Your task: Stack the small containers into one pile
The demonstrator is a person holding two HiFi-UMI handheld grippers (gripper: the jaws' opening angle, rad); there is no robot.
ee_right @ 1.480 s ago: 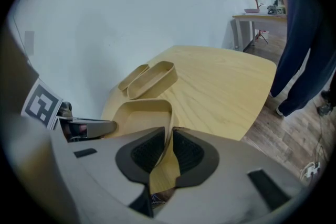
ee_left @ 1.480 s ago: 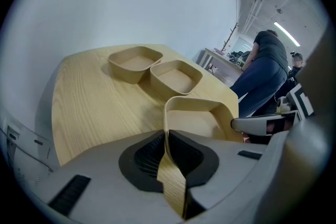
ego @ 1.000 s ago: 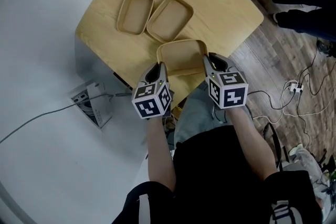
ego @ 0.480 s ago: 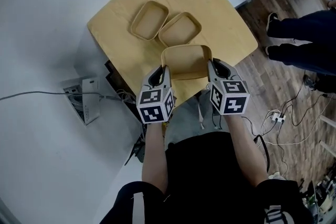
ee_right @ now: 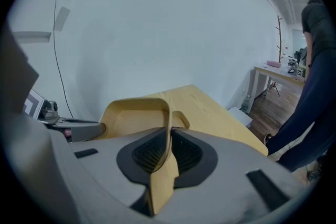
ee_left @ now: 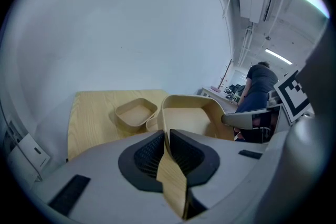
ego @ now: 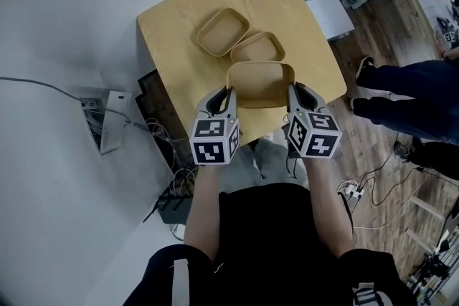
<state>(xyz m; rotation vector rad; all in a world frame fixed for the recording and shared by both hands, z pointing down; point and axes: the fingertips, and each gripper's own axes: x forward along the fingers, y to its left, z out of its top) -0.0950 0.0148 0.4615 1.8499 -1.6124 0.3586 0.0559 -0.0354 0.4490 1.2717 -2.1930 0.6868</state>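
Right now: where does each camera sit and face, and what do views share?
Head view: on the person's head, looking steeply down at table, arms, left gripper, right gripper, held container.
Left gripper view: on the left gripper, along jaws clamping the container's rim, toward a wall.
Right gripper view: on the right gripper, jaws clamping the opposite rim.
Shared: all three show the held container.

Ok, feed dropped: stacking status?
Left hand-held gripper, right hand-held gripper: each shut on near container, opposite rims. Middle container, far container on table. Nothing in the way.
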